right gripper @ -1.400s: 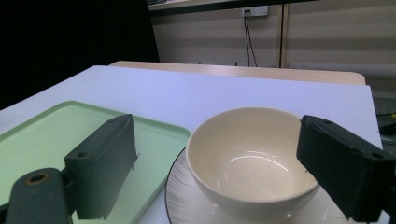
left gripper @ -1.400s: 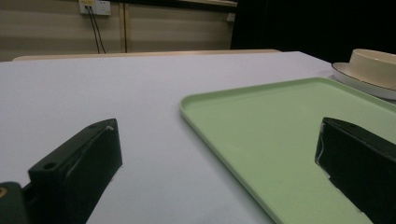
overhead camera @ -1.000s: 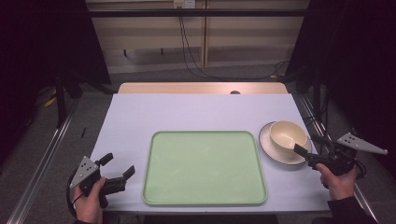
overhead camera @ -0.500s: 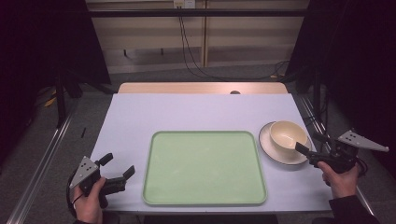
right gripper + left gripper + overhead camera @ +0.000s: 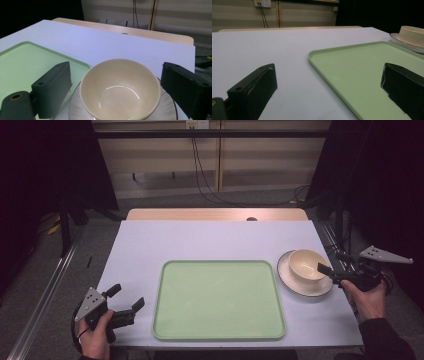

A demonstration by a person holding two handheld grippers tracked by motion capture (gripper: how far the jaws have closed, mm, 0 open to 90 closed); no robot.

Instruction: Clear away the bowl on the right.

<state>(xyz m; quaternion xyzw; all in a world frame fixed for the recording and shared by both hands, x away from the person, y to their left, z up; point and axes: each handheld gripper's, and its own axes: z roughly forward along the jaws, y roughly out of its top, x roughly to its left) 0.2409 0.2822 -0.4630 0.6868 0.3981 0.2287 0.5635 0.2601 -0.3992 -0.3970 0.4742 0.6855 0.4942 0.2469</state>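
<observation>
We hold right gripper (image 5: 115,92) jaws apart, straddling cream glazed ceramic bowl (image 5: 120,88) on white saucer (image 5: 305,281), centre-right; rigid, slippery, breakable: we'd pinch rim. Left gripper (image 5: 125,307) agape, lower left.

green tray (image 5: 218,300) mid-table, empty | black cables (image 5: 200,165) hang at back wall | socket (image 5: 196,124) up top

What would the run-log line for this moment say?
right gripper: open, jaws either side of bowl | bowl: on plate | left gripper: open, beside tray
</observation>
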